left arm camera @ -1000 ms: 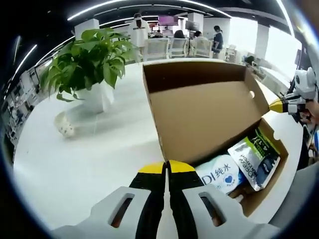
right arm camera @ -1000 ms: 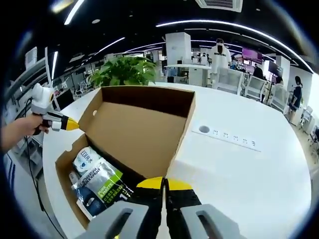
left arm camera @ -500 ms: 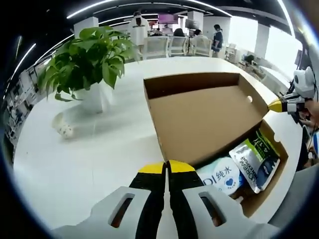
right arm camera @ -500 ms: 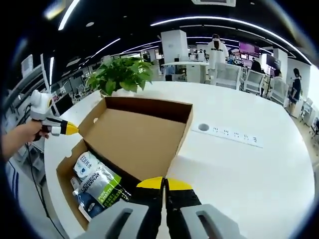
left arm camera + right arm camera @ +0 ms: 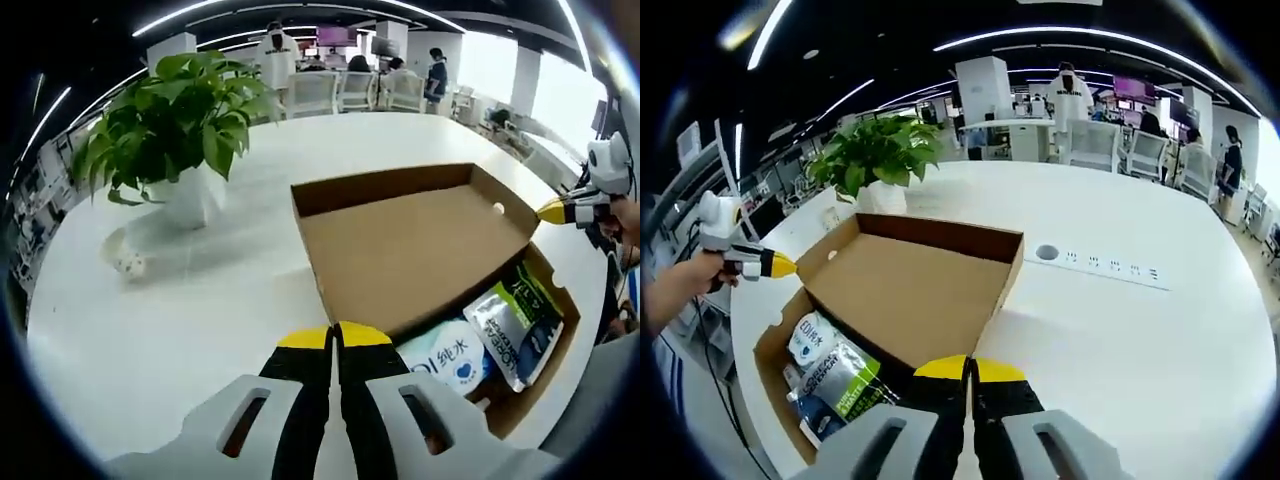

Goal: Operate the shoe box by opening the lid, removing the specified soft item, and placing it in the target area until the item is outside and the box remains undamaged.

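Note:
The brown cardboard shoe box lies on the white table with its lid swung far back, almost flat. Inside lie a white soft pack with blue print and a grey-green pouch. My left gripper is shut with nothing in it, hovering near the lid's hinge-side corner. My right gripper is likewise shut and bare, at the lid's opposite end, with the packs below to its left. Each shows in the other's view, yellow tip by a lid corner: right gripper, left gripper.
A potted green plant stands beyond the box, with a small white object beside it. A socket strip and a round cable hole are set in the tabletop. Chairs and people occupy the office behind. The table edge runs close behind the box.
The lid has swung backward from a steep tilt to nearly flat. Both grippers stay shut, roughly where they were at the box's two ends.

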